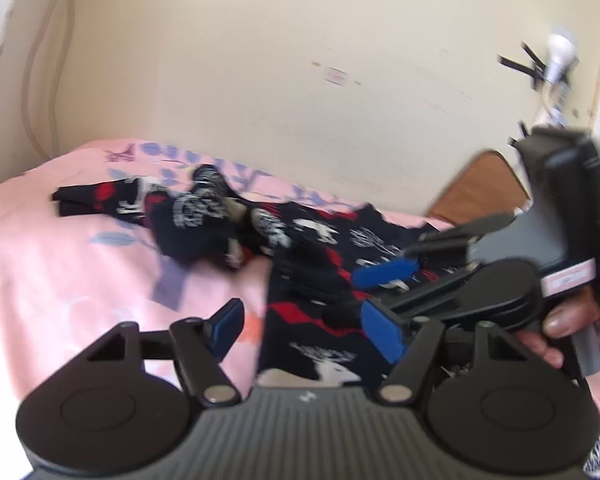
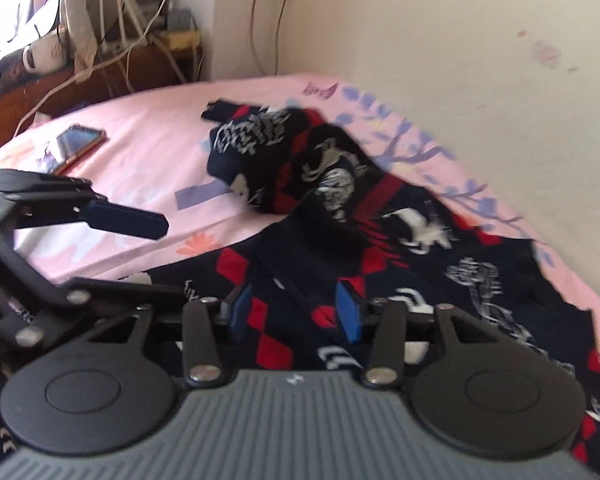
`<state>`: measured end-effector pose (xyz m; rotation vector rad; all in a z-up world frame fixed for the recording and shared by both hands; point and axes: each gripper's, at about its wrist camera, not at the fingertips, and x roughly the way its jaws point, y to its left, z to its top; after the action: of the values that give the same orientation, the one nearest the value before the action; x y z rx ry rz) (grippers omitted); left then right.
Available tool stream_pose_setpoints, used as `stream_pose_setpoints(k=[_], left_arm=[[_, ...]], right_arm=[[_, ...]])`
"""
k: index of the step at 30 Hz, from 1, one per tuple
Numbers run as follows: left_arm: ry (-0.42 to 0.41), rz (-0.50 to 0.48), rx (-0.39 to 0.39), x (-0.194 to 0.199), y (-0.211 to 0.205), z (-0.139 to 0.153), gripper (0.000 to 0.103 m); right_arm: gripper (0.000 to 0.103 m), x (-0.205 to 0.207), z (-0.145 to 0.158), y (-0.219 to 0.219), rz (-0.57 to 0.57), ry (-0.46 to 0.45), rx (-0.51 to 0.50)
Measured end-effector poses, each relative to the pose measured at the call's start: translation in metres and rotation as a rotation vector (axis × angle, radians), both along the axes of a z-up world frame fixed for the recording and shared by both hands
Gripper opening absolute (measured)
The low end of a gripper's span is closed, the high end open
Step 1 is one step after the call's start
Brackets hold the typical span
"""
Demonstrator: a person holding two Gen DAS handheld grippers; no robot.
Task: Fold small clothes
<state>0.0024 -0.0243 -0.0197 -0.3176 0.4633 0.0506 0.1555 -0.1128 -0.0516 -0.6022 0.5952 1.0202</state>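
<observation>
Lying spread across the bed's pink flower-printed sheet (image 2: 152,148), the dark knitted garment with red diamonds and white figures (image 2: 400,248) has one end bunched into a lump toward the wall. Both tools hover over its near edge. The left gripper (image 1: 304,328) has its blue-padded fingers (image 1: 382,334) spread with nothing between them; the right gripper (image 2: 296,312) is likewise parted above the knit, not pinching it. Crowded this close, the two could collide, or one could nip a single layer and drag the crumpled part further askew. A phone (image 2: 78,142) lies well apart.
</observation>
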Motion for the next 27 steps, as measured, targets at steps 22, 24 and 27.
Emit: stream_pose_setpoints(k=[22, 24, 27], left_arm=[[-0.097, -0.038, -0.046, -0.011, 0.003, 0.003, 0.068], [-0.099, -0.035, -0.036, -0.012, 0.001, 0.003, 0.069], [-0.099, -0.031, -0.036, -0.011, 0.002, 0.003, 0.069]], right_arm=[[0.012, 0.075, 0.068, -0.013, -0.392, 0.261, 0.433], [0.012, 0.086, 0.070, -0.009, -0.425, 0.327, 0.470], [0.012, 0.098, 0.058, 0.007, -0.440, 0.417, 0.427]])
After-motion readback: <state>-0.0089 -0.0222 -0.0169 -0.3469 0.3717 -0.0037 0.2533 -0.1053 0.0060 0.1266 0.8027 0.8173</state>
